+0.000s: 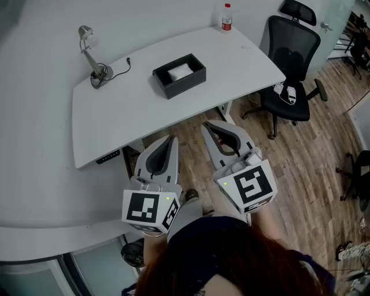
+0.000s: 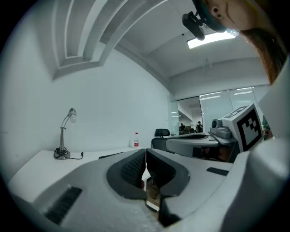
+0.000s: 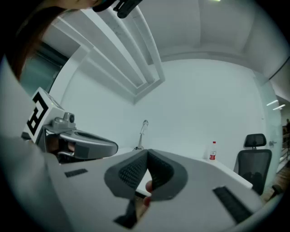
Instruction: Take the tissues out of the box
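At bottom centre of the head view, the left gripper (image 1: 169,140) and right gripper (image 1: 208,126) are held side by side over the wood floor (image 1: 300,162). Both point up-frame toward the desk (image 1: 133,110) and stop short of its near edge. Each gripper's jaws are pressed together with nothing between them. Well ahead, near the middle of the white desk, sits an open black box (image 1: 179,76) with white tissues (image 1: 179,71) lying inside. A lamp (image 1: 92,55) stands at upper left, a bottle (image 1: 226,17) at the desk's far edge and an office chair (image 1: 292,58) at right.
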`<state>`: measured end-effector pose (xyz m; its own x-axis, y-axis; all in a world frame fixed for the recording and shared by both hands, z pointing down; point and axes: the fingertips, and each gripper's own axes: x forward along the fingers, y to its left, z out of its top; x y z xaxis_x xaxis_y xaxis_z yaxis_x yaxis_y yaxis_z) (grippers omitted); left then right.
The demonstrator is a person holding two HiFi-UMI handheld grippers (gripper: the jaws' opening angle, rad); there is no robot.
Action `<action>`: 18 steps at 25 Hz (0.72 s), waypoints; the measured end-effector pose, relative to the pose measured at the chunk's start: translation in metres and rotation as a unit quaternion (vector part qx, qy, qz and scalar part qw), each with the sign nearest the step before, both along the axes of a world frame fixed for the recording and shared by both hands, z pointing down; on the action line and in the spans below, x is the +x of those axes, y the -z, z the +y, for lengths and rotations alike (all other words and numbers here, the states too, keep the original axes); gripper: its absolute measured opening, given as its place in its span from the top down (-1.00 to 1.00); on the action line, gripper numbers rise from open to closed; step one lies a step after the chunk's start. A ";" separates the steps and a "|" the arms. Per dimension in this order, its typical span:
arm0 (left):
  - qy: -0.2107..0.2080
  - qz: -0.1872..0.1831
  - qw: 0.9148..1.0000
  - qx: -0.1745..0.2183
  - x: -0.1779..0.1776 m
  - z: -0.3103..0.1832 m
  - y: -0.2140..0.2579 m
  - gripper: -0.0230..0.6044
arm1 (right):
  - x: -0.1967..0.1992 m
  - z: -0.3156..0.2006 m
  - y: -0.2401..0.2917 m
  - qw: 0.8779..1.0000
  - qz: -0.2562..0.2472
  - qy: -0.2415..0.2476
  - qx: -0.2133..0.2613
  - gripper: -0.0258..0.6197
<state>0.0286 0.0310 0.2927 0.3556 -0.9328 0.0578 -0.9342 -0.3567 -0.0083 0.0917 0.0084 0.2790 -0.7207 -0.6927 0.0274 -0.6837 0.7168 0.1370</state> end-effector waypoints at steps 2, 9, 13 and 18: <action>-0.001 0.000 1.000 -0.001 0.001 0.001 -0.001 0.85 | 0.002 0.001 0.000 1.000 -0.003 -0.001 0.000 0.87; -0.001 0.002 1.000 0.000 -0.003 -0.005 -0.002 0.85 | 0.005 -0.003 -0.001 1.000 -0.009 -0.002 -0.007 0.87; -0.003 0.002 1.000 0.003 -0.012 -0.011 0.000 0.85 | -0.002 -0.010 0.001 1.000 -0.015 -0.006 -0.010 0.87; 0.003 0.005 1.000 0.001 -0.033 -0.024 -0.004 0.85 | -0.014 -0.023 0.004 1.000 -0.028 -0.004 -0.008 0.87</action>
<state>-0.0047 0.0074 0.2964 0.3501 -0.9352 0.0523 -0.9365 -0.3506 0.0012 0.0773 -0.0141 0.2745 -0.7154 -0.6987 -0.0017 -0.6962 0.7126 0.0868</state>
